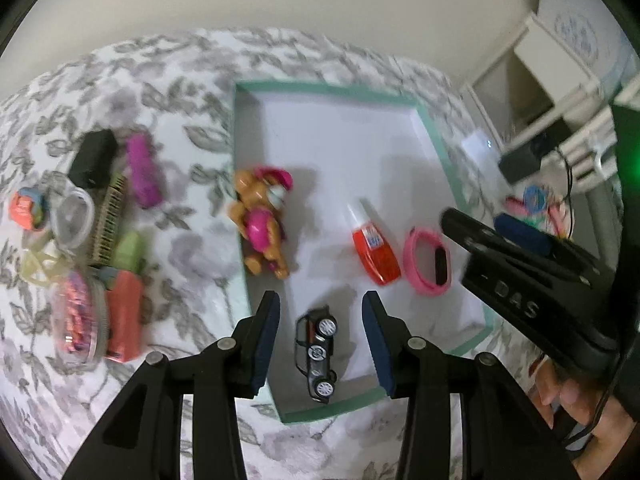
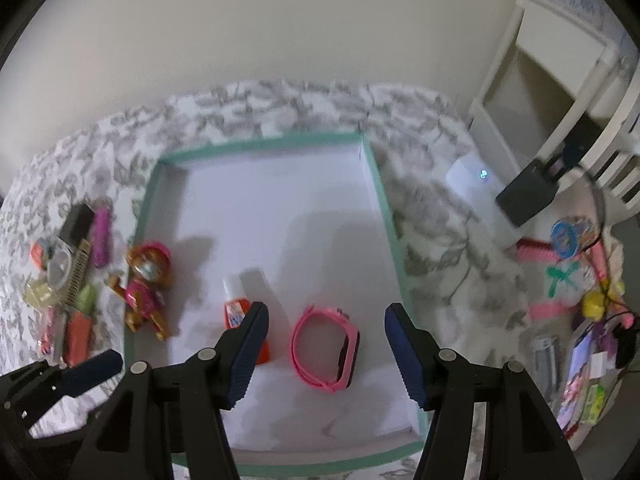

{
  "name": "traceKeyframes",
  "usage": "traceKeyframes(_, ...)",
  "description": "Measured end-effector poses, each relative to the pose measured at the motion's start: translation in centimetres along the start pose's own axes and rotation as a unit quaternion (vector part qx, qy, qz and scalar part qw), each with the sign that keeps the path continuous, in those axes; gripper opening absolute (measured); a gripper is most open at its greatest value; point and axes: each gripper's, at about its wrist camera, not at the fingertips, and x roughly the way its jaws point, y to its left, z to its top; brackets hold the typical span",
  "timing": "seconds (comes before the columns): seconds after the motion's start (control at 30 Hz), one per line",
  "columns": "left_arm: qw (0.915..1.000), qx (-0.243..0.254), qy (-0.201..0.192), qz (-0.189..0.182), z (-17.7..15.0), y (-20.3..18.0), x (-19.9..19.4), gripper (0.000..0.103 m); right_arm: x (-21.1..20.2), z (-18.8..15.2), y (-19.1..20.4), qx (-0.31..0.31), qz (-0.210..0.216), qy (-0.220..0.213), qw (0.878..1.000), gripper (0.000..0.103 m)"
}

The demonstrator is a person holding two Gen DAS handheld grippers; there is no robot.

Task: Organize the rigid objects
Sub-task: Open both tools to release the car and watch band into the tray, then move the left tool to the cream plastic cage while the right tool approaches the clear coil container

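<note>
A shallow white tray with a teal rim [image 1: 434, 132] [image 2: 384, 208] lies on the floral cloth. In it are a grey toy car [image 1: 316, 354], an orange bottle [image 1: 374, 248] [image 2: 234, 308], a pink watch [image 1: 426, 262] [image 2: 326, 350] and a dog figure [image 1: 262, 220] [image 2: 146, 292] leaning on the left rim. My left gripper [image 1: 320, 304] is open above the car, which lies on its side between the fingers. My right gripper [image 2: 326, 314] is open over the pink watch; it also shows in the left wrist view [image 1: 520, 268].
A pile of small items lies left of the tray: a black block [image 1: 94, 158], purple case [image 1: 142, 170], comb [image 1: 110, 220], orange box [image 1: 124, 320] and glitter jar [image 1: 78, 320]. More toys [image 2: 568, 240] lie at the right, beside white furniture [image 2: 560, 92].
</note>
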Motion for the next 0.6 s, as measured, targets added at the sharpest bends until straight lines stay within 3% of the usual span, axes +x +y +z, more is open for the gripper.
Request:
traceKeyframes(0.07,0.9998,-0.015,-0.015,0.006,0.3,0.8,-0.9,0.046,-1.0,0.5,0.2,-0.002,-0.003,-0.012,1.0,0.065)
traceKeyframes(0.2,0.9977,-0.034,-0.052,0.028,0.7,1.9,-2.6,0.068,-2.9,0.8,1.1,-0.008,0.002,-0.031,0.999,0.075)
traceKeyframes(0.6,0.9902,-0.084,-0.101,0.049,1.0,5.4,-4.4,0.085,-4.6,0.9,4.4,-0.053,0.004,-0.064,0.997,0.091)
